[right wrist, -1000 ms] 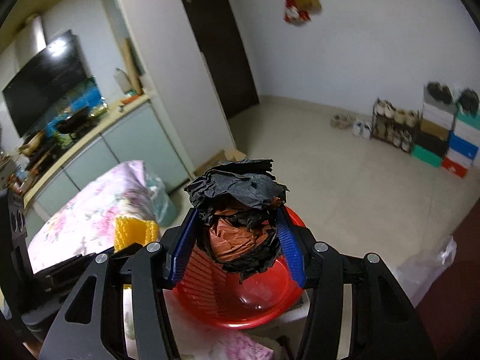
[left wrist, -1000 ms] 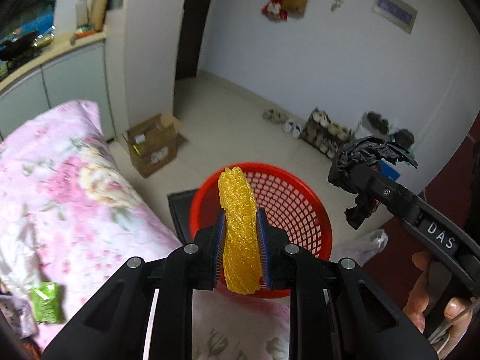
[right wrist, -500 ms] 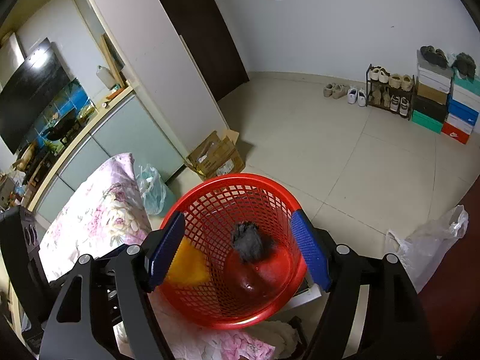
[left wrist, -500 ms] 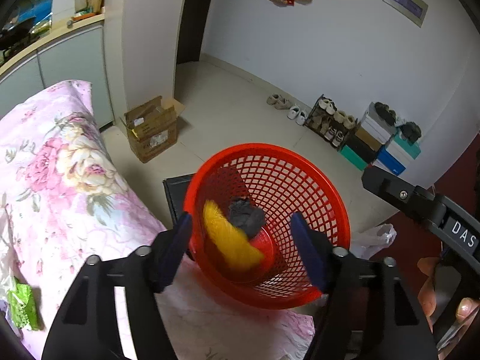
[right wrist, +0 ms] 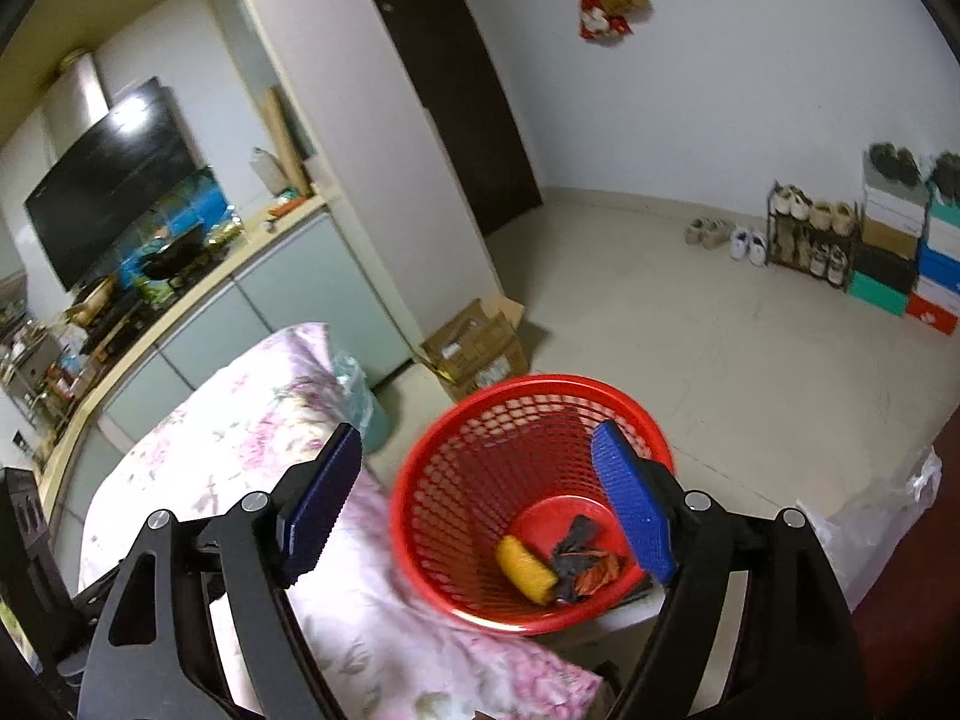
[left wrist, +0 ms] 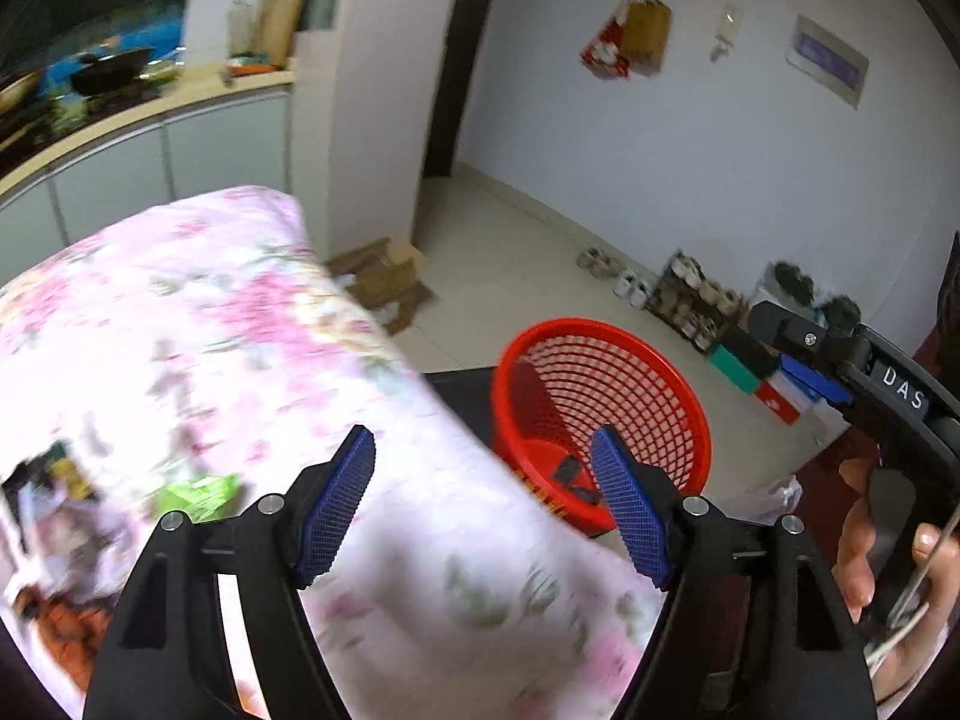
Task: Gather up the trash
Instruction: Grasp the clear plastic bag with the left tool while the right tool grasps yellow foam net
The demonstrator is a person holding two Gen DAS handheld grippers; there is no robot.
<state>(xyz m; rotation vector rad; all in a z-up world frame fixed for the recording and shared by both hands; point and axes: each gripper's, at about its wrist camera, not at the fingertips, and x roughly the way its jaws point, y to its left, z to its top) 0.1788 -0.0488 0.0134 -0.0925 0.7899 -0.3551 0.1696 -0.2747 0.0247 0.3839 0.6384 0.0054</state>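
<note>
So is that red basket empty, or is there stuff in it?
Not empty. The red basket holds a yellow foam net and a crumpled black-and-orange wad at its bottom; most of it is unfilled.

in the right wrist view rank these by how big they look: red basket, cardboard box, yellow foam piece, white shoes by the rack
Largest to smallest:
1. red basket, though it is nearest
2. cardboard box
3. yellow foam piece and white shoes look alike; unranked

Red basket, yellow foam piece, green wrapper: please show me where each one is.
red basket (right wrist: 480, 420): right wrist view, far rim.
yellow foam piece (right wrist: 527, 569): right wrist view, its middle.
green wrapper (left wrist: 201, 495): left wrist view, its middle.
</note>
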